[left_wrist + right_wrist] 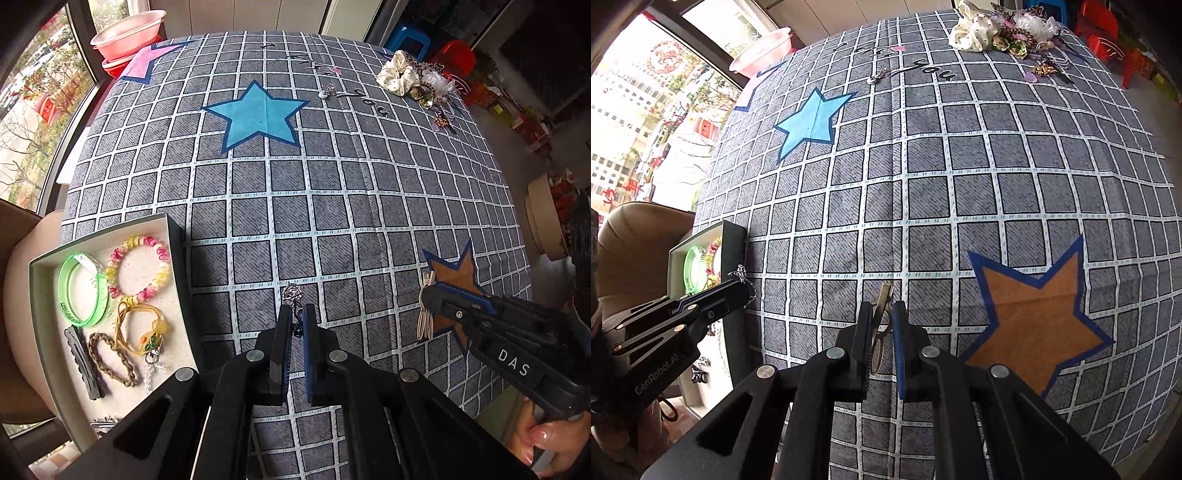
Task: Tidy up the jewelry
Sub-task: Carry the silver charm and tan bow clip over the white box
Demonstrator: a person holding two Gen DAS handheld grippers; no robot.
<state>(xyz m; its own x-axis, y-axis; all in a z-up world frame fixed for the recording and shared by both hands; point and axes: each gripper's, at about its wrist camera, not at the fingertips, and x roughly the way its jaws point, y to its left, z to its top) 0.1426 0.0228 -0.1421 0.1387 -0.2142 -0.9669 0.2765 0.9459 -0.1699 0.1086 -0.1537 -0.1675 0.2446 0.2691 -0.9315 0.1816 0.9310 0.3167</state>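
Silvery chain trinket point(293, 295) — small, tangled — pinched in left gripper point(296, 314) fingers.

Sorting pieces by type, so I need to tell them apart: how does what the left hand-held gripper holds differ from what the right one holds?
The left hand-held gripper pinches a thin silvery chain, crumpled and fine-linked; the right hand-held gripper pinches a pale cream hair clip, flat, rigid and elongated. The chain sticks out past the fingertips as a small bunch; the clip runs back between the fingers. Both are held off the checked cloth.

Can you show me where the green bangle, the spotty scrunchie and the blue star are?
green bangle point(82, 291): left wrist view, on its rim.
spotty scrunchie point(397, 75): left wrist view, on its cream fabric.
blue star point(258, 114): left wrist view, on its middle.
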